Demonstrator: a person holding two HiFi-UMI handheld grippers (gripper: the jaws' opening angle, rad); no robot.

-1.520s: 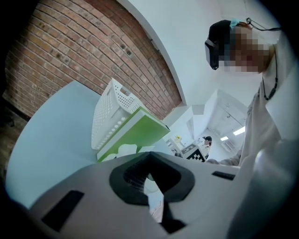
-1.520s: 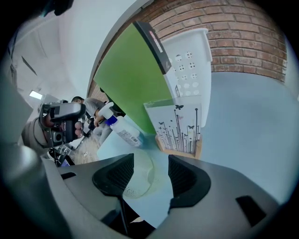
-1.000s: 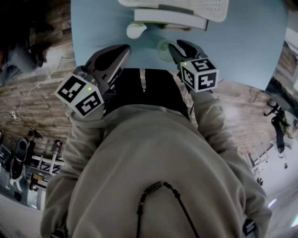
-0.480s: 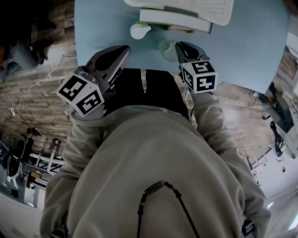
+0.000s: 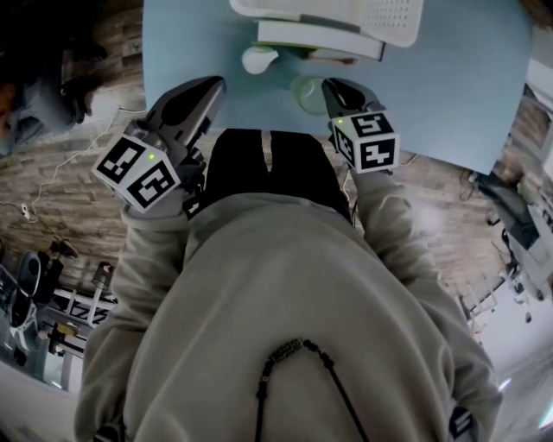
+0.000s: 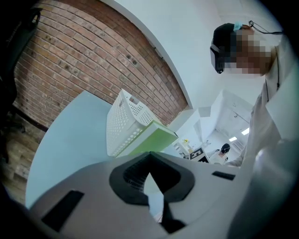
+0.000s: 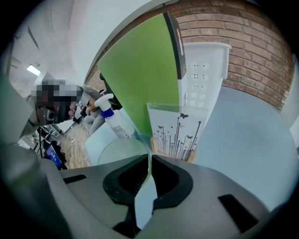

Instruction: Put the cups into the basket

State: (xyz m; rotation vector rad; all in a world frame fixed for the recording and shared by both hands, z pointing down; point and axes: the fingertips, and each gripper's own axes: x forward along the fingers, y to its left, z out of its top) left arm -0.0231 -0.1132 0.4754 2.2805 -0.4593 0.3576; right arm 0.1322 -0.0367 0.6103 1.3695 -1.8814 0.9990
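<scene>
Pale blue surface (image 5: 449, 78) before a brick wall (image 6: 70, 60), white basket (image 5: 380, 17) at its far edge, white cup (image 5: 257, 59) just nearer, left; jaws of the right gripper (image 5: 332, 85), just closing, clamp the rim of the green cup (image 5: 304, 89); jaws of the left gripper (image 5: 211, 83) together.

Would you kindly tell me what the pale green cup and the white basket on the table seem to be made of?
The pale green cup looks like thin, translucent plastic with a faintly speckled finish; light passes through its wall. The white basket seems to be opaque moulded plastic with a matt finish, judging by the regular rows of small holes in its wall.
</scene>
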